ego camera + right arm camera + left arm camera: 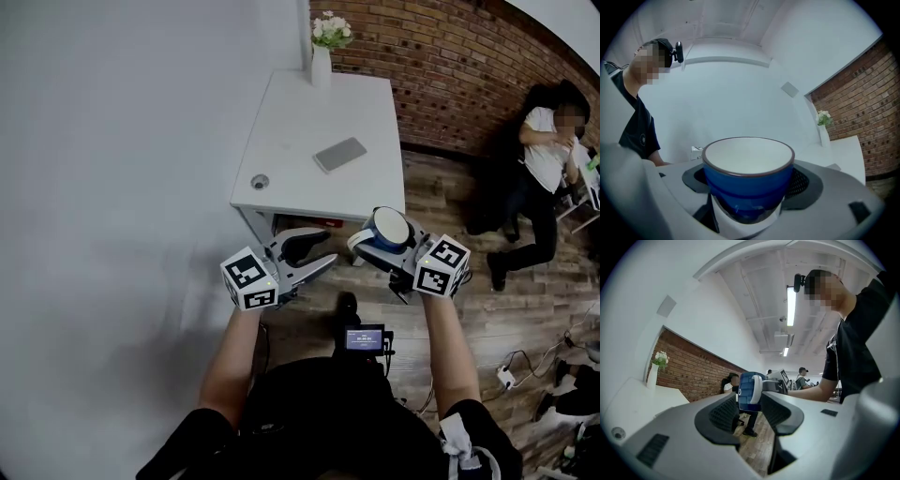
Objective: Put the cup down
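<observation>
Farthest left, a plain white wall (112, 141) is seen. Against it a white bench (291, 122) is set in the upper middle of the frame. On the bench, a small round fitting (260, 181) is found near the lower left corner. A flat grey slab (339, 154) lies near the middle, well apart from the fitting, and a white vase (322, 64) of pale flowers stands upright at the far edge. A brick wall (450, 66) fills the upper right. A person (539, 150) is seated against it on the wooden floor (487, 309) at the right edge. A small lit screen (364, 337) is seen low in the middle, below both claws.

The left claw (321, 249) is held just below the bench's front edge. Its jaws are spread wide with nothing between them. In the left gripper view this claw (753, 411) frames the cup (750, 392) only beyond the gap, apart from its pads.

Just to the right, the right claw (375, 246) is clamped on the blue cup (389, 228), whose white mouth is turned up toward the head camera. The cup overlaps the bench's lower right corner in that view; whether it touches the bench cannot be told. In the right gripper view the cup (747, 185) is gripped on both sides by the jaws of the claw (750, 180).
</observation>
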